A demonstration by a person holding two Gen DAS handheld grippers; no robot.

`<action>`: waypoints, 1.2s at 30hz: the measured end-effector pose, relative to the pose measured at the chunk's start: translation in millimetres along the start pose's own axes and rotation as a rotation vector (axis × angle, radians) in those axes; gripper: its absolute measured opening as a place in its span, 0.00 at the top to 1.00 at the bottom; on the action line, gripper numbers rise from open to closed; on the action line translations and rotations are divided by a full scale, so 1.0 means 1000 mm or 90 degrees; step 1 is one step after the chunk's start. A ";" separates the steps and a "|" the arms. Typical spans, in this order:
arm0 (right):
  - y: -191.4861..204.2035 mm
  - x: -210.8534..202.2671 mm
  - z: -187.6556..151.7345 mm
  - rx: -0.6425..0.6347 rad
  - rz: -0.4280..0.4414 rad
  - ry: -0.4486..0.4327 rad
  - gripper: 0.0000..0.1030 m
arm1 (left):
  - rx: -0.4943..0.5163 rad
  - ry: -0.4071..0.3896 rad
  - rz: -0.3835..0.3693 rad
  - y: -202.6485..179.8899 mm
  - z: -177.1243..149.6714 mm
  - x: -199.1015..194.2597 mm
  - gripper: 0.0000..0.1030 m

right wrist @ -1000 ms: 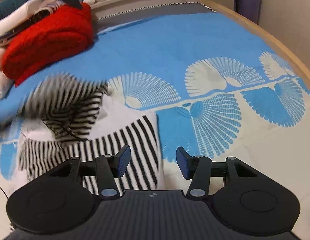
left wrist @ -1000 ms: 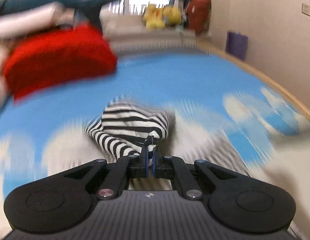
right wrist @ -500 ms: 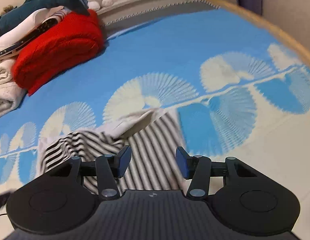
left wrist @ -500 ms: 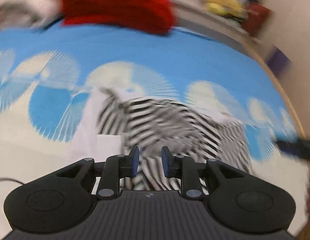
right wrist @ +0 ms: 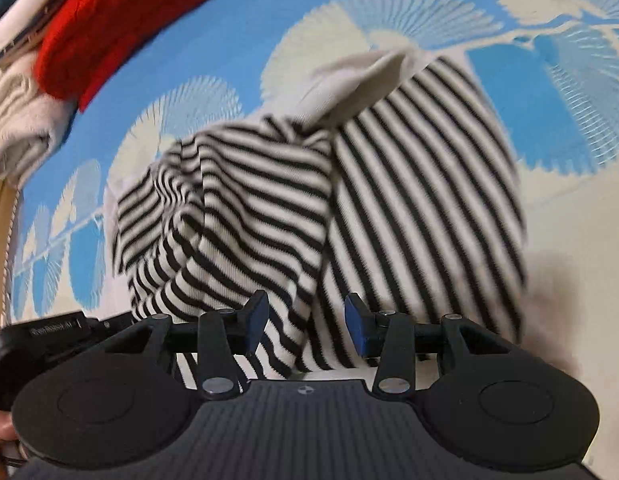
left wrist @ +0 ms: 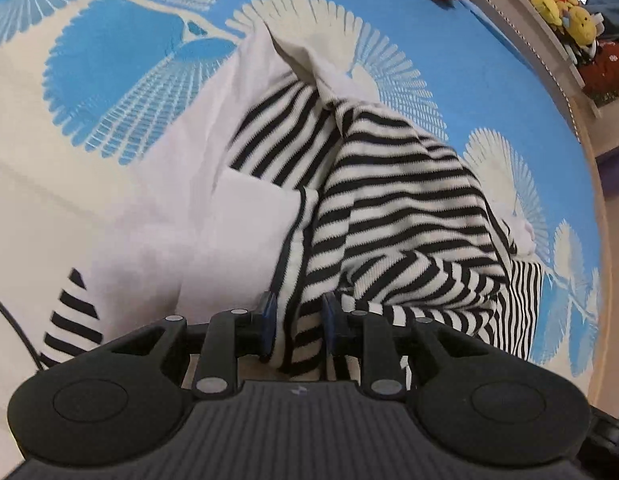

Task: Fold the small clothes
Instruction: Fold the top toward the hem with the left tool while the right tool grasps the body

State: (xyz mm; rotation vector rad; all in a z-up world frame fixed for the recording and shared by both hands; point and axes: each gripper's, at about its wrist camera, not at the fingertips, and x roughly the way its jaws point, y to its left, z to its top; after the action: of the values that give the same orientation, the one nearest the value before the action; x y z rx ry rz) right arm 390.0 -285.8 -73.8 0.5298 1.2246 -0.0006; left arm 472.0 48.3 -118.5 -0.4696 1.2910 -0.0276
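Note:
A black-and-white striped garment [left wrist: 393, 208] with plain white parts lies crumpled on the blue and cream patterned bed cover [left wrist: 121, 72]. My left gripper [left wrist: 296, 324] is low over its near edge, jaws partly open with a striped fold between them. In the right wrist view the same garment [right wrist: 349, 200] fills the middle. My right gripper [right wrist: 305, 320] is open over its near hem, with striped cloth lying between the jaws. The left gripper's body [right wrist: 49, 332] shows at the lower left of that view.
A red knit garment [right wrist: 121, 20] and a rolled cream towel [right wrist: 17, 132] lie at the far left of the bed. Yellow plush toys [left wrist: 561, 4] sit on a shelf past the bed's wooden edge. A black cable [left wrist: 13, 328] runs at the left.
My left gripper released the striped cloth, opened, and dropped low onto the garment's near edge. My right gripper moved down and forward onto the hem. The garment now lies bunched on the bed.

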 end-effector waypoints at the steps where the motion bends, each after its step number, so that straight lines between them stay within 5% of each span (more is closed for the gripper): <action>1: 0.003 0.007 -0.002 -0.003 -0.007 0.006 0.57 | 0.004 0.006 -0.001 -0.001 -0.001 0.002 0.75; 5: 0.006 0.023 -0.007 -0.002 -0.029 0.019 0.67 | 0.015 0.017 0.001 -0.005 -0.001 0.008 0.77; 7: 0.008 0.023 -0.007 -0.018 -0.026 0.009 0.95 | 0.040 0.017 -0.002 -0.011 -0.002 0.007 0.96; 8: 0.009 0.018 -0.005 -0.025 -0.017 -0.004 0.99 | 0.050 0.006 -0.007 -0.014 -0.002 0.002 0.99; 12: -0.001 -0.033 0.012 0.007 0.064 -0.140 0.99 | 0.067 -0.112 -0.080 -0.017 0.006 -0.041 0.99; 15: -0.025 -0.084 0.026 0.043 0.089 -0.272 1.00 | 0.008 -0.218 -0.127 0.005 0.013 -0.075 0.99; 17: -0.055 -0.098 0.031 0.115 0.093 -0.290 1.00 | -0.037 -0.243 -0.123 0.024 0.017 -0.083 0.99; 18: -0.068 -0.097 0.031 0.151 0.092 -0.277 1.00 | -0.053 -0.231 -0.113 0.031 0.018 -0.082 0.99; 22: -0.096 -0.060 0.021 0.215 0.002 -0.124 1.00 | -0.074 -0.042 0.002 0.048 0.014 -0.036 0.99; 24: -0.102 -0.044 0.012 0.226 -0.068 -0.085 1.00 | -0.123 -0.008 0.001 0.061 0.009 -0.024 0.98; 26: -0.106 -0.037 0.008 0.258 -0.077 -0.072 0.97 | -0.142 -0.009 -0.009 0.068 0.010 -0.028 0.94; 30: -0.095 -0.047 0.013 0.228 -0.005 -0.110 0.92 | -0.132 -0.048 -0.032 0.065 0.014 -0.040 0.71; 34: -0.072 -0.045 0.018 0.187 0.056 -0.119 0.59 | -0.155 -0.048 -0.047 0.066 0.015 -0.039 0.70; 36: -0.066 -0.037 0.020 0.176 0.071 -0.104 0.59 | -0.157 -0.034 -0.060 0.063 0.018 -0.032 0.70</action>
State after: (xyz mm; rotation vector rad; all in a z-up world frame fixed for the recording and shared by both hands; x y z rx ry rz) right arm 376.1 -362.4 -61.5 0.8229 1.0388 -0.1180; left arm 465.0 119.9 -107.7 -0.7380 1.2253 0.0663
